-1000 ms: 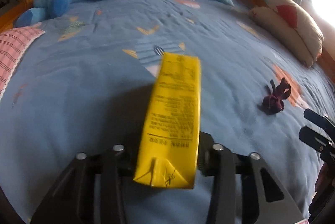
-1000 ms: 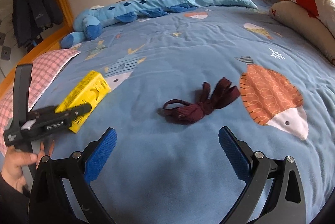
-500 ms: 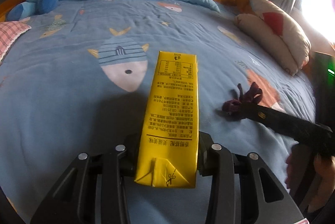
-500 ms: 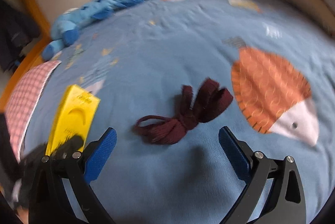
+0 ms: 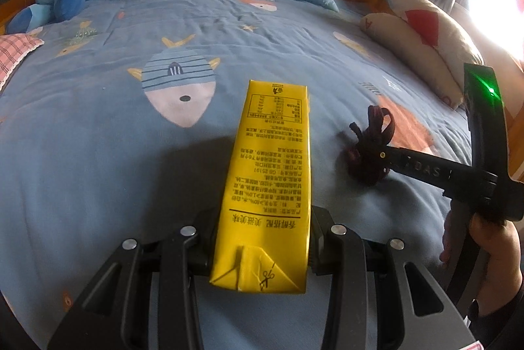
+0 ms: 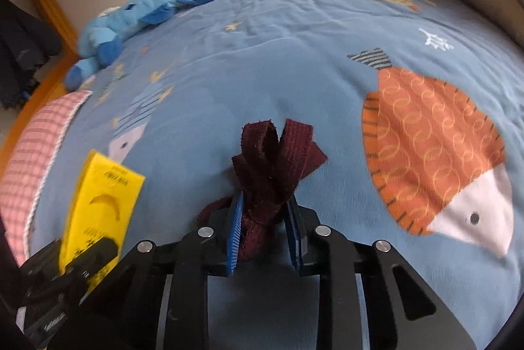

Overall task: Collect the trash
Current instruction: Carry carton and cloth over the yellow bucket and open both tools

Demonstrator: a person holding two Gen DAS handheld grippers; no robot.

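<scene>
My left gripper (image 5: 262, 238) is clamped on the yellow drink carton (image 5: 271, 183), carried clear of the bedspread (image 5: 98, 153). My right gripper (image 6: 263, 232) is closing around the maroon fabric strip (image 6: 273, 166), bunching it for lifting.

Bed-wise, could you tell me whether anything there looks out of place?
A tangled maroon strap lies on the fish-print quilt, with the right gripper closing on it. The left gripper grips a yellow carton.
</scene>
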